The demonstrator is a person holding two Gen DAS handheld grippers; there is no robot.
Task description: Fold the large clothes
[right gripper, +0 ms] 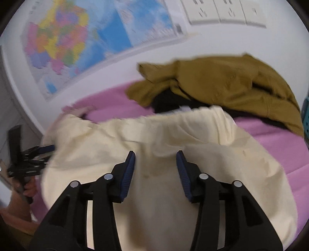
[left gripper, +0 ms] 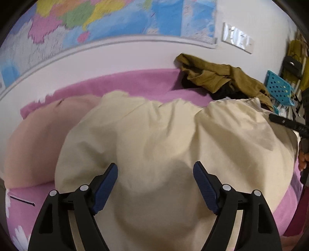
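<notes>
A large cream garment lies rumpled across the pink bed sheet. My left gripper hovers over its near part, jaws wide apart, with only cloth below them. The right wrist view shows the same cream garment with a gathered edge at its far side. My right gripper stands open above it, nothing pinched between the blue pads. A hand holds the left gripper at the garment's left edge, where its blue fingers show.
An olive jacket lies heaped over a black garment at the far right of the bed. A peach cloth lies to the left. A teal perforated basket stands at the right. The wall behind carries a map and sockets.
</notes>
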